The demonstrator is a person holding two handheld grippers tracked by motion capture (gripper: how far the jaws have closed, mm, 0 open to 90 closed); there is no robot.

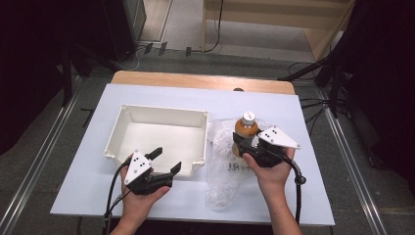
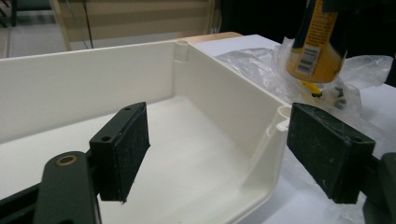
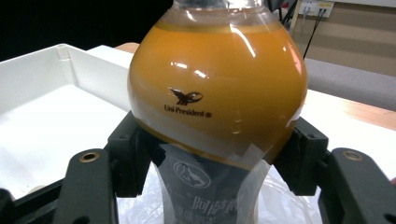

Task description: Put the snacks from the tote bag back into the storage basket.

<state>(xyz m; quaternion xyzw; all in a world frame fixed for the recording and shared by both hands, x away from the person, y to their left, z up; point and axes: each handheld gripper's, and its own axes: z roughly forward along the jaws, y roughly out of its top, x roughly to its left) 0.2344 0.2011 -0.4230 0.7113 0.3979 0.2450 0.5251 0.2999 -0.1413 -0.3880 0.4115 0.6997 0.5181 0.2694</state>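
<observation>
An orange drink bottle (image 1: 246,128) with a white cap stands upright on a clear plastic bag (image 1: 222,176) to the right of a white box (image 1: 161,113). My right gripper (image 1: 242,142) is shut on the bottle's waist; in the right gripper view both pads press on the bottle (image 3: 217,88) below its round shoulder. My left gripper (image 1: 169,159) is open at the box's near right corner. In the left gripper view its jaws stand wide apart around that corner (image 2: 280,116) with nothing held, and the bottle (image 2: 315,46) and bag (image 2: 252,60) lie beyond.
The white box (image 2: 70,84) is empty and open-topped. A white sheet (image 1: 293,117) covers the table, with a wooden edge (image 1: 195,81) at the back. Cables (image 1: 115,191) trail from both grippers toward the near edge. Dark stands flank the table.
</observation>
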